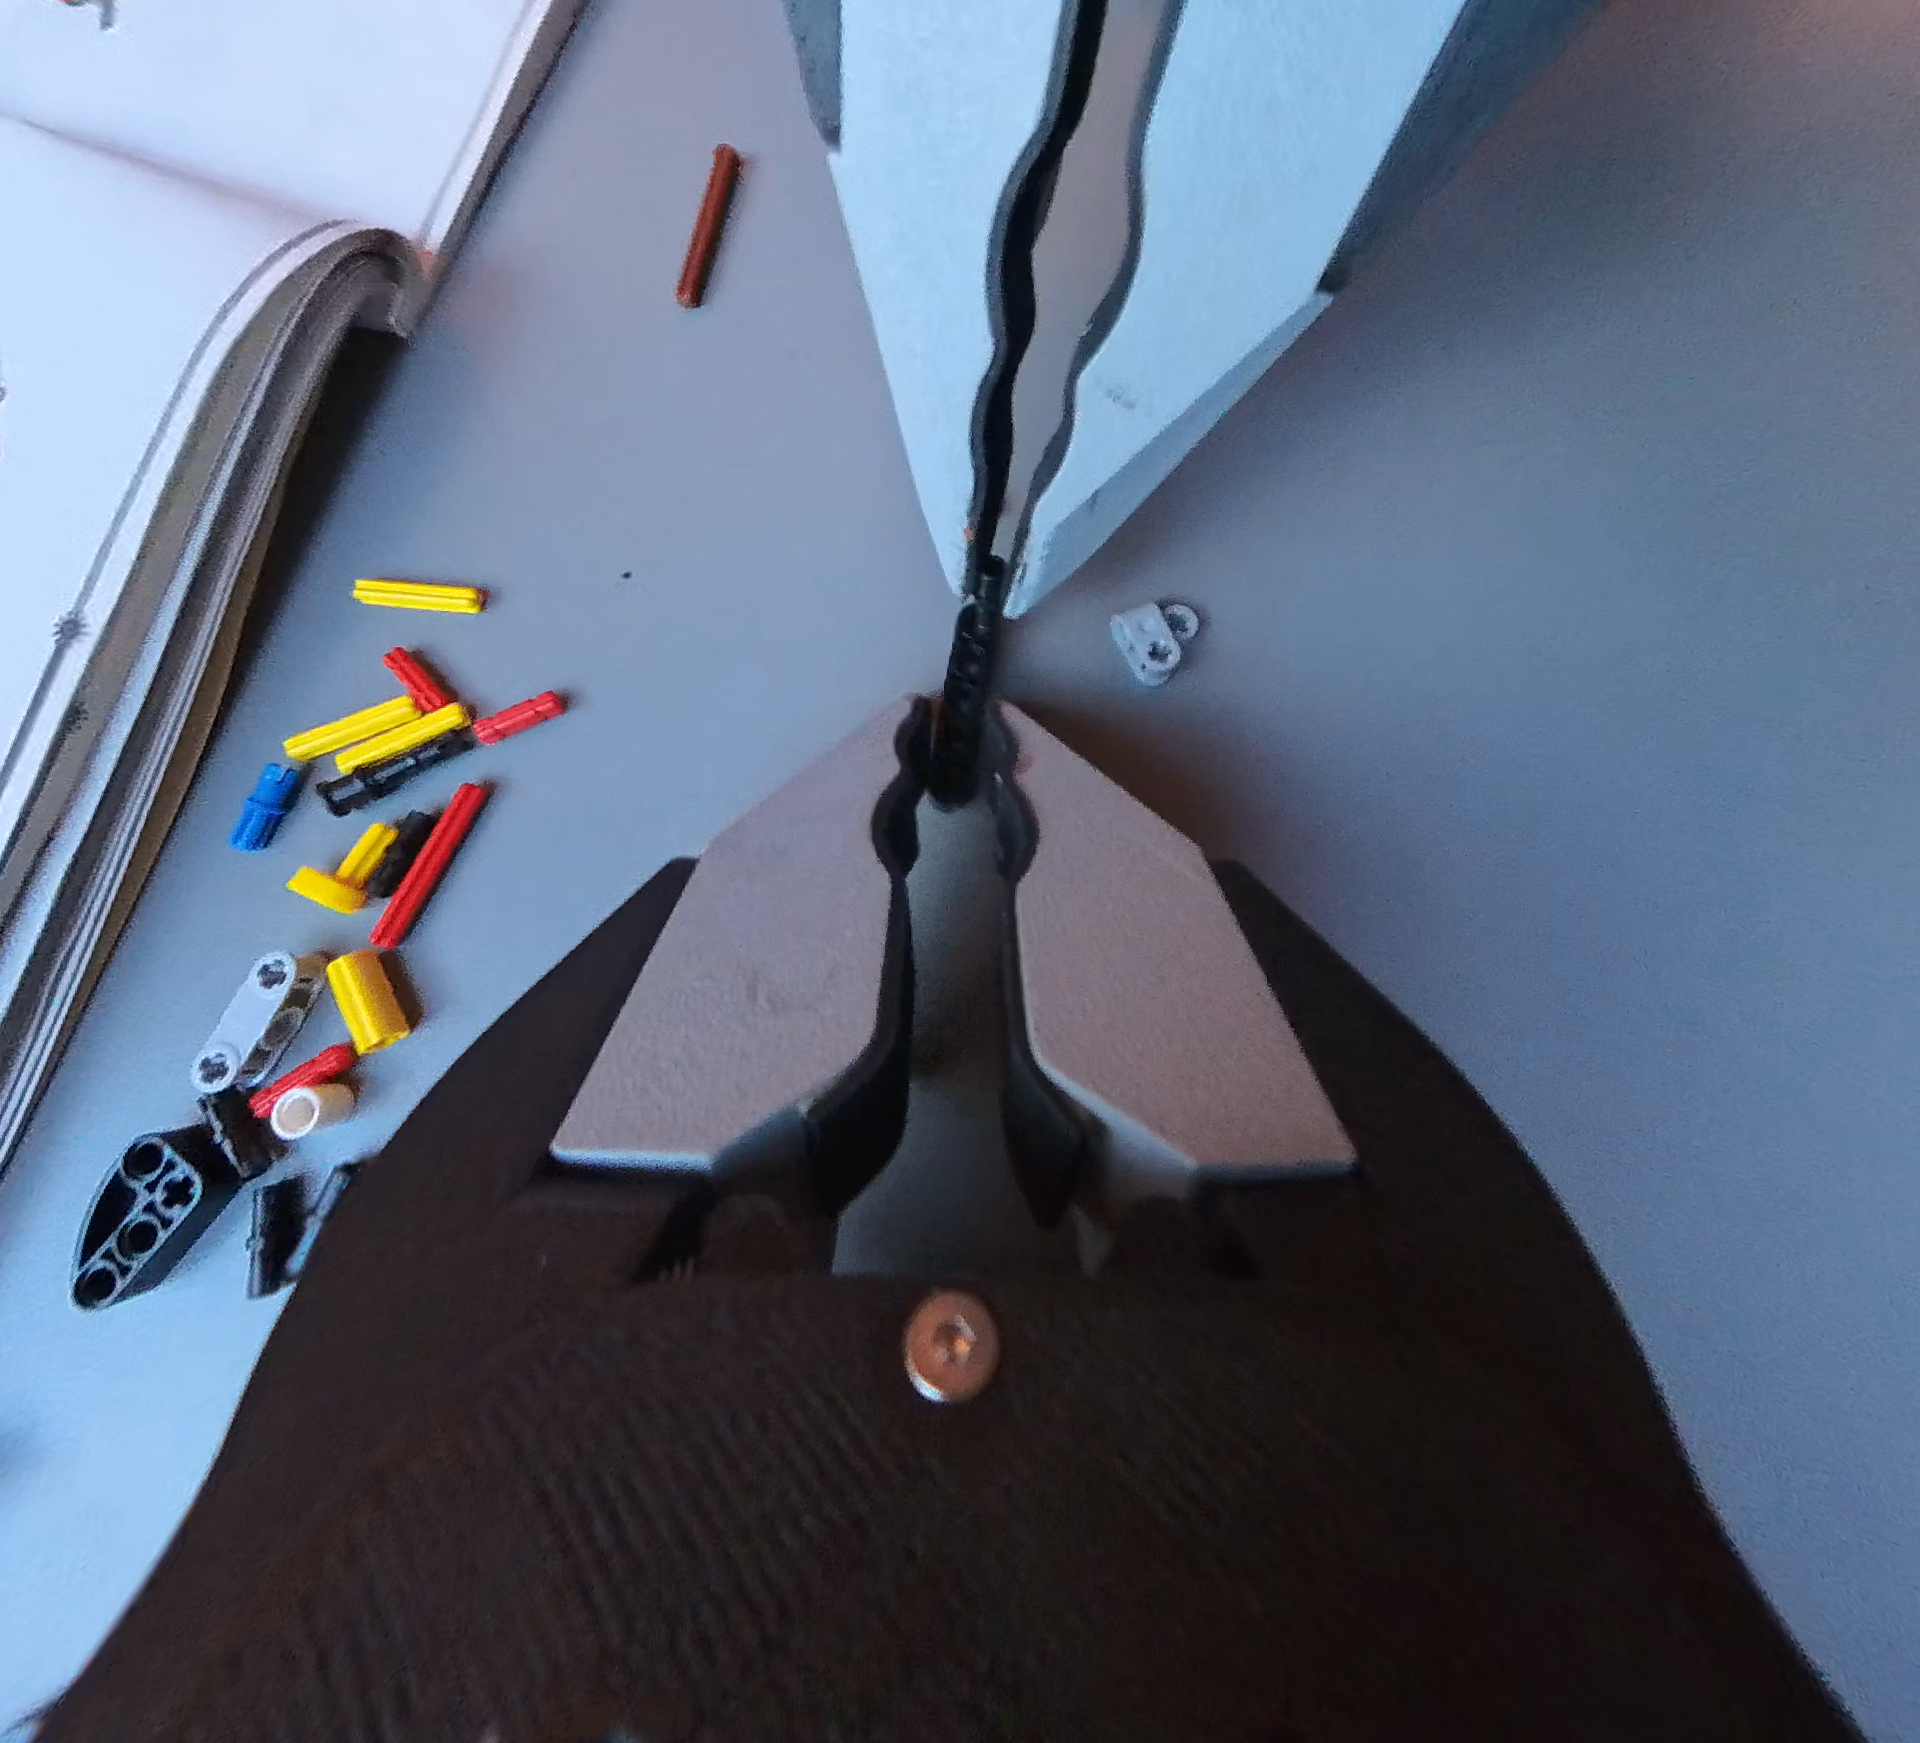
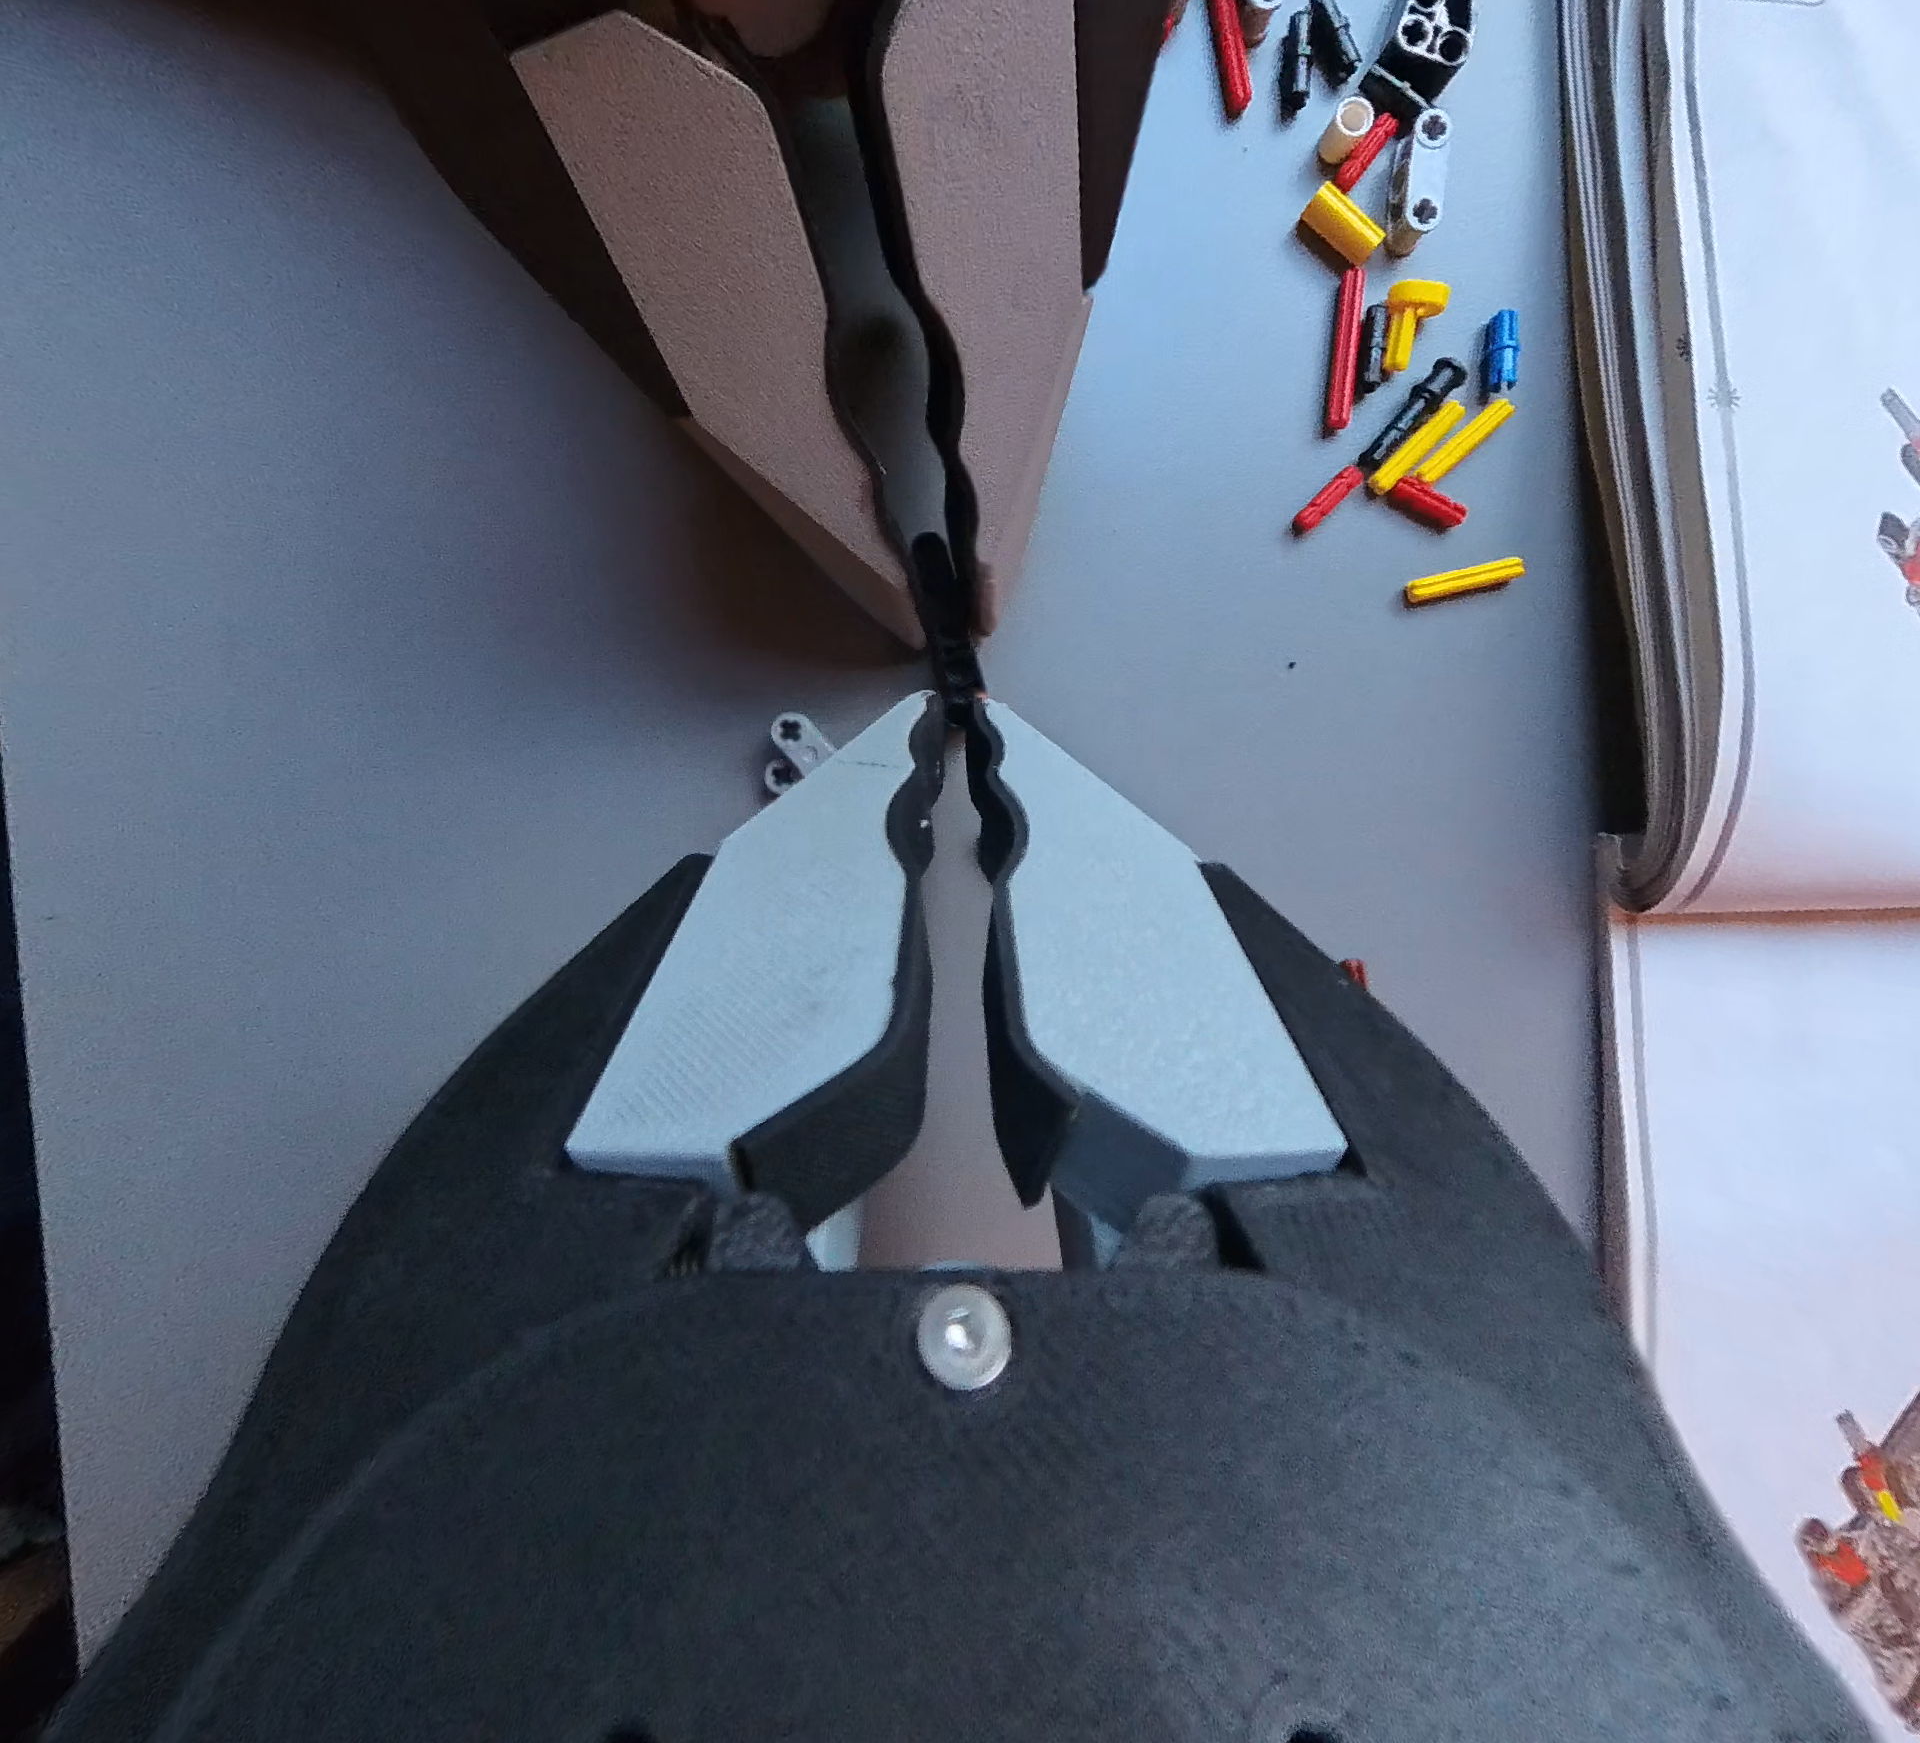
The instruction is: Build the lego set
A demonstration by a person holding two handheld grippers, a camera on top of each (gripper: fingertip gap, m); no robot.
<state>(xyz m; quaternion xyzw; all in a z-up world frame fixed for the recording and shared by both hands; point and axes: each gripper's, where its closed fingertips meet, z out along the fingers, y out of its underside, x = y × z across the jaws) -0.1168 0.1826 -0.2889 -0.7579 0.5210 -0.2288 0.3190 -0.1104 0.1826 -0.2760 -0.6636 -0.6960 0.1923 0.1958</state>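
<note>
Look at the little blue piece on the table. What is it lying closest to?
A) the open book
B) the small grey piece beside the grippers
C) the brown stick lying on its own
A: the blue piece lies at the edge of the pile of coloured parts, right by the open book, far from the grippers.

left wrist view: rides behind its tan fingers (image 1: 790, 945), close above the grey table (image 1: 1558, 758), facing the right gripper | right wrist view: behind its pale blue fingers (image 2: 810, 966), facing opposite | shared: loose building-toy pieces (image 1: 395, 820), open instruction book (image 2: 1787, 550)
</note>
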